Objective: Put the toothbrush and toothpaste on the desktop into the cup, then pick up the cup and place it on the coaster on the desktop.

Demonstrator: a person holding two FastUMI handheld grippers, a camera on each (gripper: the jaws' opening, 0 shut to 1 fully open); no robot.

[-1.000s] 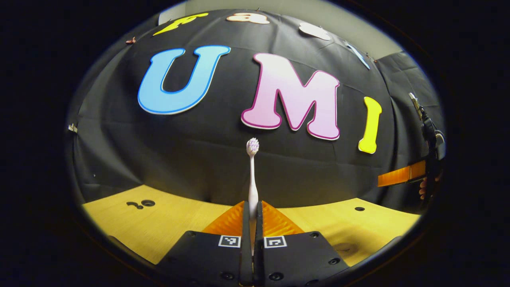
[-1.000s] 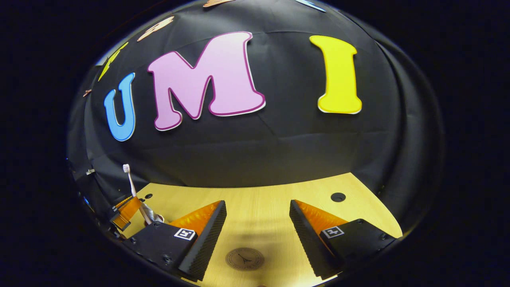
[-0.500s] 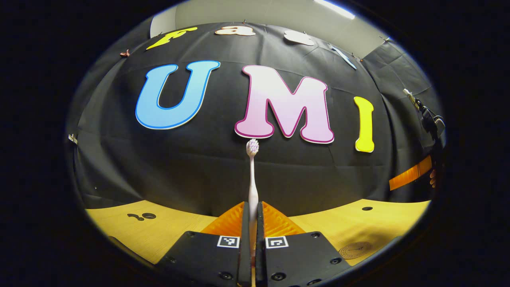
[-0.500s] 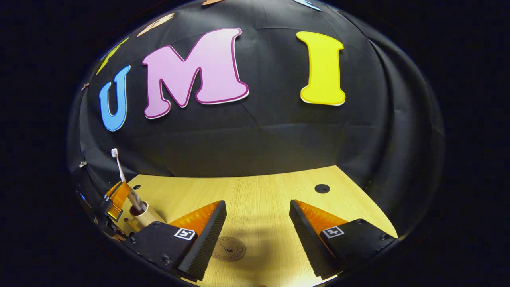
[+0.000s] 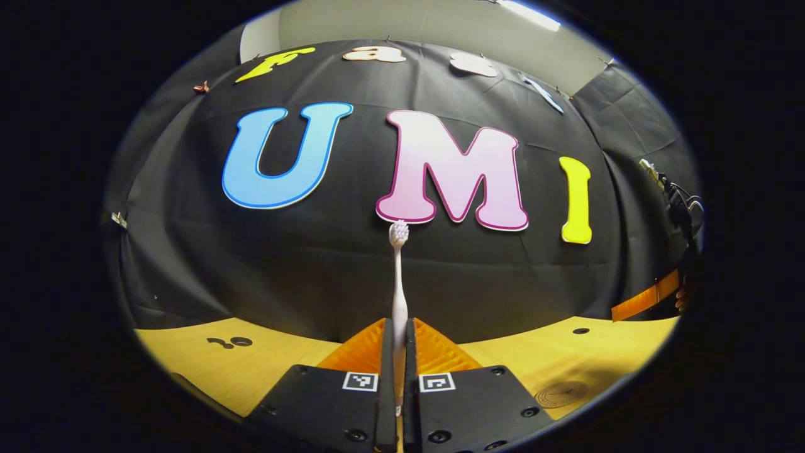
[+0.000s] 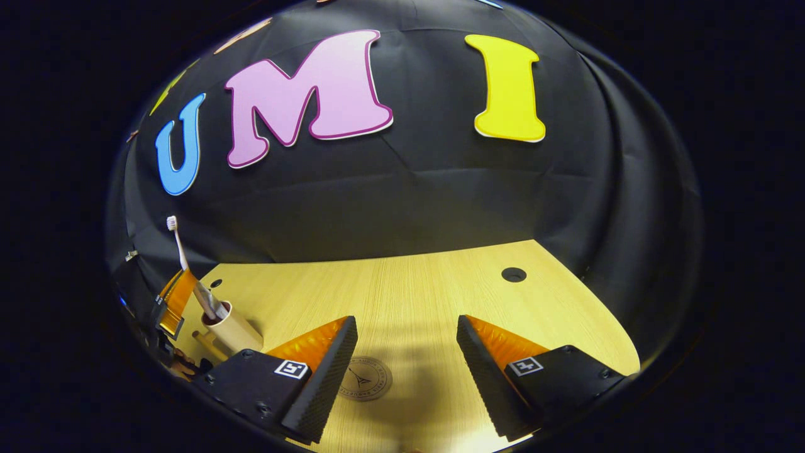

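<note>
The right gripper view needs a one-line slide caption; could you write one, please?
Open right gripper hovers above the coaster while the left gripper lowers the toothbrush into the cup.

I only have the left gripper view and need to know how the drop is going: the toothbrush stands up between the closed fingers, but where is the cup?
Observer: In the right gripper view the cup stands on the table, with the toothbrush handle's lower end inside its mouth.
Operator: Is the brush upright?
Observer: There it tilts, head leaning away from the cup.
Operator: What is the right hand-held gripper doing?
Observer: Its fingers are wide apart and hold nothing.
Operator: And the coaster?
Observer: The coaster lies flat on the table, beside the inner edge of that gripper's finger, apart from the cup.
</note>
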